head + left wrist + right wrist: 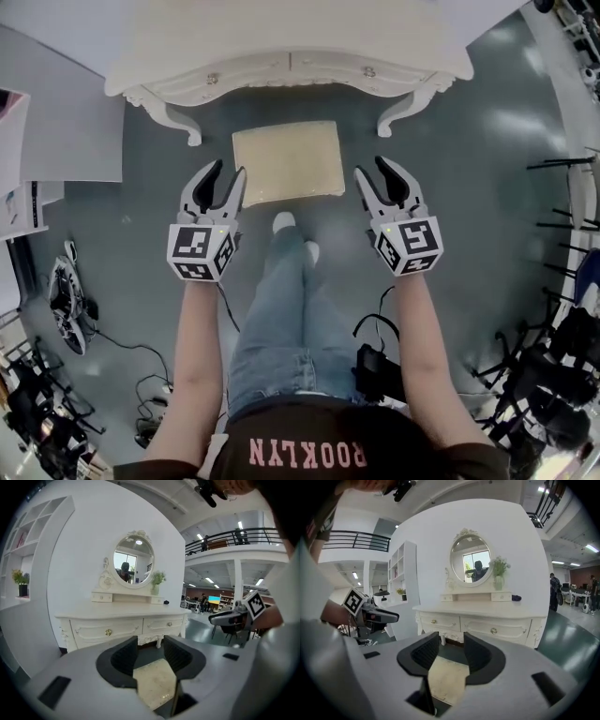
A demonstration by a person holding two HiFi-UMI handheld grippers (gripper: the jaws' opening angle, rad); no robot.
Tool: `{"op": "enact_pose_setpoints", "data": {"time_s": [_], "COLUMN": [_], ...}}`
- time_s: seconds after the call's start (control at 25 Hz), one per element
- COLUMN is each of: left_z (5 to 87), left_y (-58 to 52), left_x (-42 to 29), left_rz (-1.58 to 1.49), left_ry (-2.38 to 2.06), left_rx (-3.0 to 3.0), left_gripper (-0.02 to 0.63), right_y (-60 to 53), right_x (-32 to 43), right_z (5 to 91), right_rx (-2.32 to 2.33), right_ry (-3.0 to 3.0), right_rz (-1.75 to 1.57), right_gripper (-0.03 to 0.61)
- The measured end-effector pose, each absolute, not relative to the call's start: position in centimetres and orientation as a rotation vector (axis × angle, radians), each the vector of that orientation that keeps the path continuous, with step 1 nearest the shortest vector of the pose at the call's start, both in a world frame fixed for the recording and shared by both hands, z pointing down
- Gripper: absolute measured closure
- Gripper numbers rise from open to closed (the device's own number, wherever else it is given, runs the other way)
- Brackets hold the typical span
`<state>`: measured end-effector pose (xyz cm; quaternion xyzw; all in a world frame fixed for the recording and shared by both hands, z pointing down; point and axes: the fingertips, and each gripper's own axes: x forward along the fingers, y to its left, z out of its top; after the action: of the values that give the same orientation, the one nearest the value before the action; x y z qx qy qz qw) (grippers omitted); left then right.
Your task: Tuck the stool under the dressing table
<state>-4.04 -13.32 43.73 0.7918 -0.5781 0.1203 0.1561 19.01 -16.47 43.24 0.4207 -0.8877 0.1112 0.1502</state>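
Now holding the left gripper [227,173] and the right gripper [372,171] low at the two near corners of the stool [287,161], close beside it. With jaws spread apart on both, pinching nothing. Stands on the grey floor [469,187] just before the dressing table [291,47], with far edge between its front legs, mostly outside.

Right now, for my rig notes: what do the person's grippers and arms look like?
The left gripper and right gripper match: pale grey bodies, black-lined fingers, each with a cube of black-and-white square markers. Short dark sleeves.
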Motion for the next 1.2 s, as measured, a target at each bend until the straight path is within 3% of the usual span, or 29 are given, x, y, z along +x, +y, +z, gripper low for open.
{"op": "enact_pose_setpoints", "data": {"time_s": [0.68,1.2], "left_z": [64.8,79.6], "left_y": [-10.7,-6.5], "left_x": [-5.9,-6.6], "left_rz": [0.567,0.776], "left_ry": [-1.479,-1.261], "left_rx": [2.018,1.821], "left_gripper": [0.459,0.339], "right_y": [-14.6,-13.3], "right_x": [18.4,19.8], "right_z": [67.6,82.3], "right_rx": [0.997,0.792], "right_ry": [-2.282,-2.040], "right_rz": [0.618,0.737], "right_gripper": [0.308,0.257]}}
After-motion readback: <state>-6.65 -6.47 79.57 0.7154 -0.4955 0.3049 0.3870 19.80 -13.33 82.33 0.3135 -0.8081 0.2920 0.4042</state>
